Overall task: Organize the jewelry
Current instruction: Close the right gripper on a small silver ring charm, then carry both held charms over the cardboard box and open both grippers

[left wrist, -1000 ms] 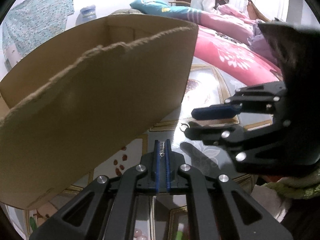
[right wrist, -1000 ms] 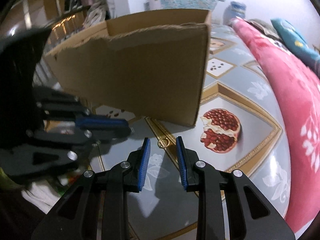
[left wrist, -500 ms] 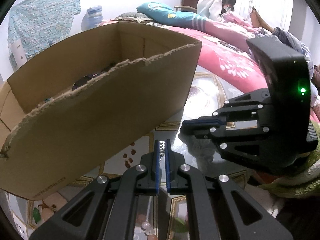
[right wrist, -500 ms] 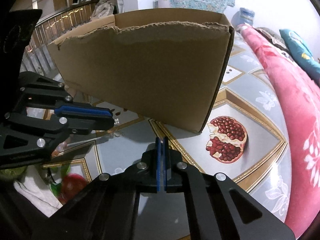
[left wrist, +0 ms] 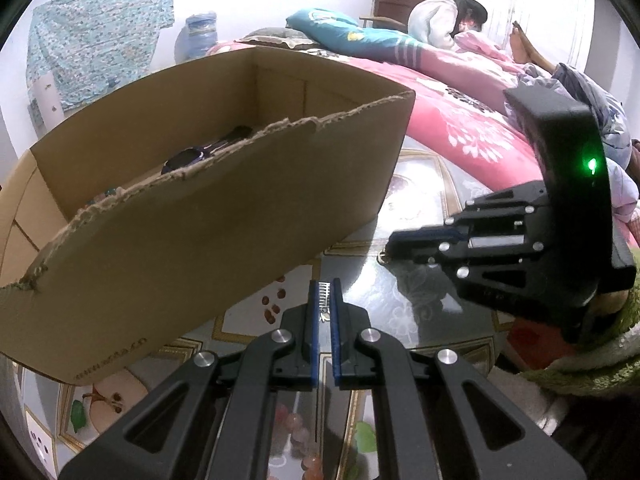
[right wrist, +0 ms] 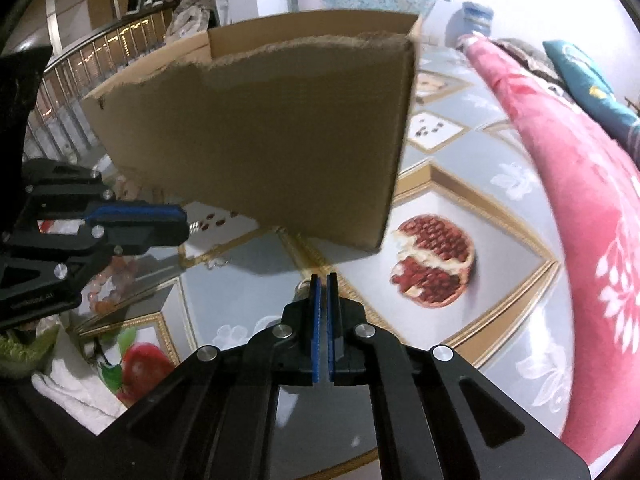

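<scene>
A torn-edged cardboard box (left wrist: 200, 220) stands on the table with dark jewelry pieces (left wrist: 188, 158) inside; in the right wrist view the box (right wrist: 280, 140) fills the upper middle. My left gripper (left wrist: 325, 286) is shut on a small ridged silver piece (left wrist: 325, 294), in front of the box's near wall. It also shows at the left as the left gripper (right wrist: 185, 225). My right gripper (right wrist: 323, 278) is shut low over the table, right of the box. A small ring (left wrist: 384, 258) peeks out at the tip of the right gripper (left wrist: 391, 245).
The glass table top (right wrist: 500, 248) carries fruit pictures, with a pomegranate (right wrist: 434, 266) beside the box corner. Orange beads (right wrist: 114, 276) lie near the left gripper. A pink blanket (left wrist: 460, 120) borders the table's far side, and a person (left wrist: 440, 20) sits beyond it. Green cloth (left wrist: 592, 364) lies at the right.
The right gripper's jaws closed on the ring that lay between them on the table. The left gripper rose slightly with its silver piece, so the box's inside now shows.
</scene>
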`<state>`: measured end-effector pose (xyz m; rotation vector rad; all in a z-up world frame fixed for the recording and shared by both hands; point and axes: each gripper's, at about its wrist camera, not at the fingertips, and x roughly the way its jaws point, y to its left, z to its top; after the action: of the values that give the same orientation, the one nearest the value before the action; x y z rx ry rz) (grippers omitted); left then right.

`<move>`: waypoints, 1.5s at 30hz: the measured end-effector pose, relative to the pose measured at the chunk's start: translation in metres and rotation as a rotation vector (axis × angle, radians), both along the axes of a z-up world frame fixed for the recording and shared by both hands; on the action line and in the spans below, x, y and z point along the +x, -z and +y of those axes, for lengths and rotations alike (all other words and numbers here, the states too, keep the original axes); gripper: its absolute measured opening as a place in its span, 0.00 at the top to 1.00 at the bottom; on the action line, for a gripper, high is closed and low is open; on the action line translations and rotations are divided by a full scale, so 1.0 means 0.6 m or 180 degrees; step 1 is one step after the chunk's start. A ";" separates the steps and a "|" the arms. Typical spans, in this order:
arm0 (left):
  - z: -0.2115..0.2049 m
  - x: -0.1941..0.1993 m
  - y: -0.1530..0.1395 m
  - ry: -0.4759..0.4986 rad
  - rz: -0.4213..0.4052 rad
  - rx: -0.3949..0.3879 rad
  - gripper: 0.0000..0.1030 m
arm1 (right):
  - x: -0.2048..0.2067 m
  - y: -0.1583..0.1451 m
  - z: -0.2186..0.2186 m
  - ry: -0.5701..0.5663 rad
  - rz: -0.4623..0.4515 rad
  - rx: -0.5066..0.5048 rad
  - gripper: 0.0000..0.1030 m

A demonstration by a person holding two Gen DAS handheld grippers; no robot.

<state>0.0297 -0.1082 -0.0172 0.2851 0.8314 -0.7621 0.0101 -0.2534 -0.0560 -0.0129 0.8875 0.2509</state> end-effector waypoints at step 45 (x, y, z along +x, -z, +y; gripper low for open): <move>0.019 0.003 -0.015 -0.0087 -0.0045 -0.0060 0.96 | 0.006 -0.031 0.000 -0.1144 -0.0109 0.0024 0.91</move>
<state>0.0317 -0.0970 -0.0083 0.2616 0.8128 -0.7414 0.0135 -0.2535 -0.0376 -0.1702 0.8468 0.5876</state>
